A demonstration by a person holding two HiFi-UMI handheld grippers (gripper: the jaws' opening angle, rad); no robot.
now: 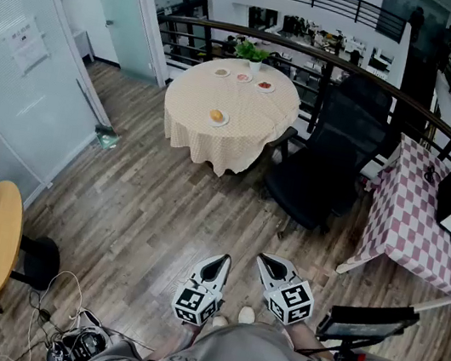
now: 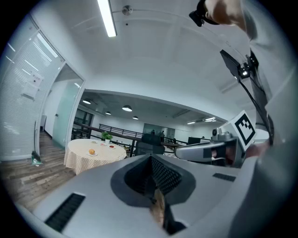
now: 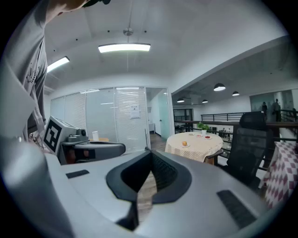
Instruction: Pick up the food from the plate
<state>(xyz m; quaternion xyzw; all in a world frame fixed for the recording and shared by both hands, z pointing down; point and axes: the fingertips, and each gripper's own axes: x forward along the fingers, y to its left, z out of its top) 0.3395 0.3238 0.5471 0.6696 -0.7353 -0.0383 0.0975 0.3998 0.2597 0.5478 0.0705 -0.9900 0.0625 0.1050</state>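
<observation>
At twelve o'clock, well apart from us, the food [image 1: 216,115] is lying on its plate [image 1: 224,122]; we are holding the left claw [image 1: 222,259] and the right claw [image 1: 266,263] closed, empty.

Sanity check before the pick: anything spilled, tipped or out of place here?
Nothing is spilled or tipped. The food sits on its plate on the round table, with the cloth hanging evenly. The only oddity is the loose cables tangled on the floor at the person's left, a possible trip hazard. The left gripper and right gripper are shut and empty.
</observation>
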